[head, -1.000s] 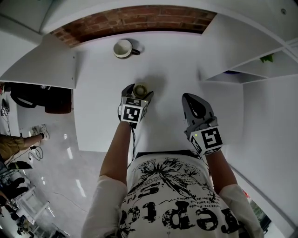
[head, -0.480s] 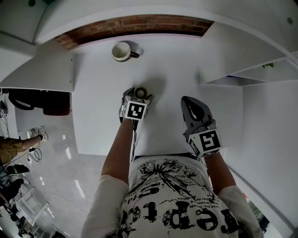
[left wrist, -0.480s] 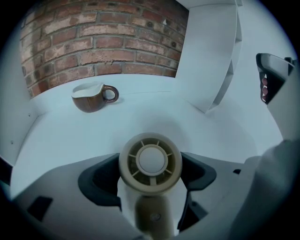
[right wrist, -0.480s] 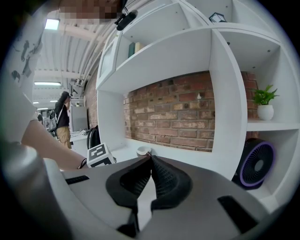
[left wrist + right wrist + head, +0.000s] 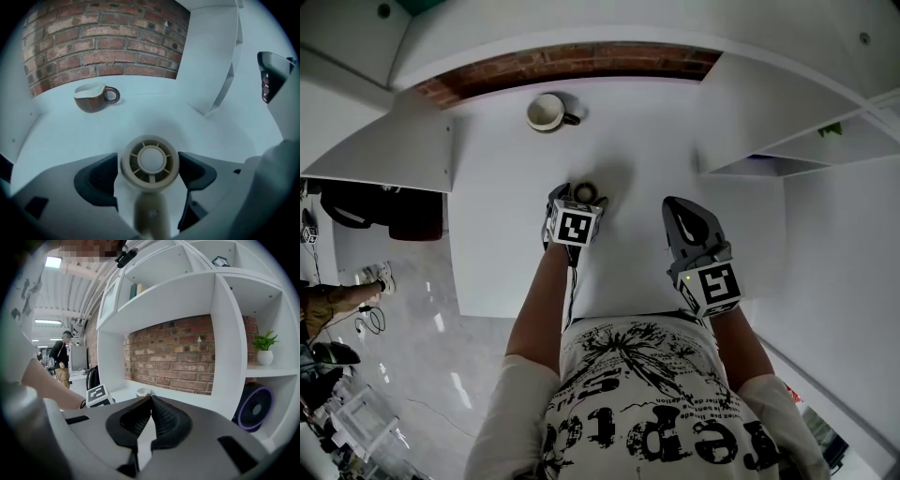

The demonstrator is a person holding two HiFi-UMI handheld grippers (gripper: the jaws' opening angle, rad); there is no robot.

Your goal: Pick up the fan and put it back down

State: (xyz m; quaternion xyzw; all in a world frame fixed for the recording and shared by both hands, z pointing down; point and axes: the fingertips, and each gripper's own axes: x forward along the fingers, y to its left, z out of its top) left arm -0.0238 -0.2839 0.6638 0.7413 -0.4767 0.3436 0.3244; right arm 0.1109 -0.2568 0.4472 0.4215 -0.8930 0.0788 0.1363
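My left gripper [image 5: 578, 202] has its fingers [image 5: 99, 177] pinching the round, grilled head of the small beige handheld fan [image 5: 150, 161] over the middle of the white counter [image 5: 675, 131], the fan's handle pointing back toward me. My right gripper [image 5: 150, 403] hangs off to the side, fingers pressed together on nothing. I judge the risk to lie in a hold on a curved plastic rim alone: the fan could swivel or slip between the pads, then topple when set down, though the brown ceramic mug [image 5: 548, 112] stands well apart.
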